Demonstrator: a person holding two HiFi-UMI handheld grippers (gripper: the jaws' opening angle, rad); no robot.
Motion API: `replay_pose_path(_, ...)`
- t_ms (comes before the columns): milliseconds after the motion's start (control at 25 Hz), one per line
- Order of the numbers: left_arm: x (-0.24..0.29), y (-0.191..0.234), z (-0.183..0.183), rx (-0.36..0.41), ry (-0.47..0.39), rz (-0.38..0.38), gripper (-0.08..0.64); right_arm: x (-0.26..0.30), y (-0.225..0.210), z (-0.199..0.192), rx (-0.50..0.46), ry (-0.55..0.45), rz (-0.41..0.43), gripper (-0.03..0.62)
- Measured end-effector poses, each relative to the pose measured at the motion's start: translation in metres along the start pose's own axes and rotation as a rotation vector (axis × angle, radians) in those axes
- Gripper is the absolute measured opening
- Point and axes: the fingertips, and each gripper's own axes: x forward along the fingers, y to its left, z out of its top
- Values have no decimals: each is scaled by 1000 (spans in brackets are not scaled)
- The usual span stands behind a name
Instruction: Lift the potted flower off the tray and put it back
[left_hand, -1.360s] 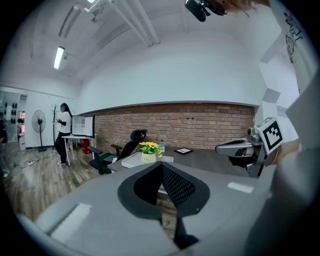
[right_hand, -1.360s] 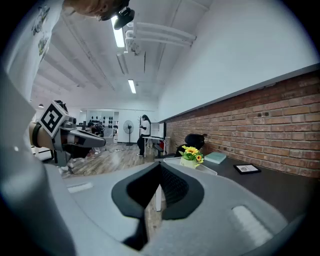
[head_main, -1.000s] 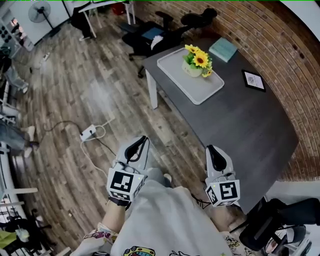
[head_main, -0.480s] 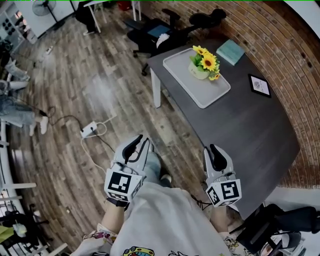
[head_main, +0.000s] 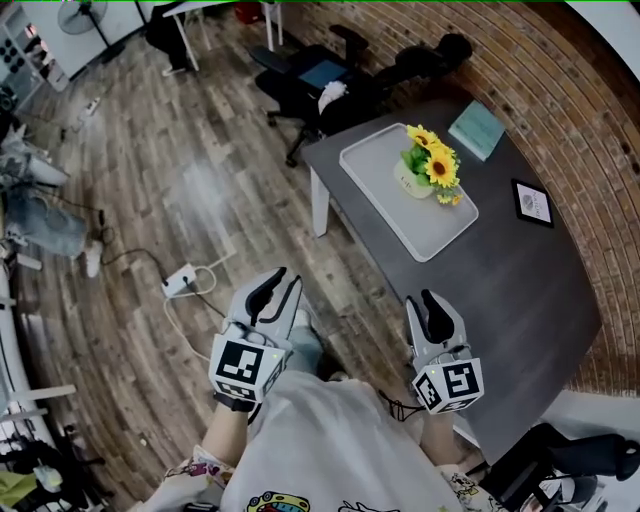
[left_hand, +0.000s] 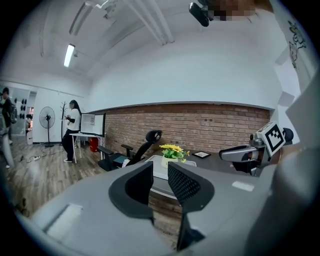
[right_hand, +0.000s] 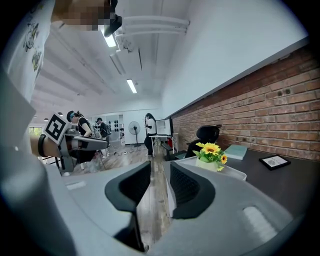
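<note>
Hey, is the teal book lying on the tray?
No, the teal book lies on the dark table beside the tray, not on it.

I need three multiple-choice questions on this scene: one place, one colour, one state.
1. Where does the pot stand? A) on the floor B) on the tray C) on a chair
2. What colour are the flowers? A) yellow B) red C) blue
3. How is the left gripper? A) shut on the pot B) shut on the book C) open and empty
Answers: 1 B: it sits upright on the tray. 2 A: the petals are yellow. 3 C: its jaws, which have just been opening, stand apart with nothing between.
</note>
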Motion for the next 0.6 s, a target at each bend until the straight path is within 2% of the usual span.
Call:
replay_pose_path(280,37,61,12,2,3,-9,104,70,-5,20,6,-2,-7,130)
replay_pose_path(600,54,115,18,-4,3,-20,120,117,0,32,11,-6,-44,138)
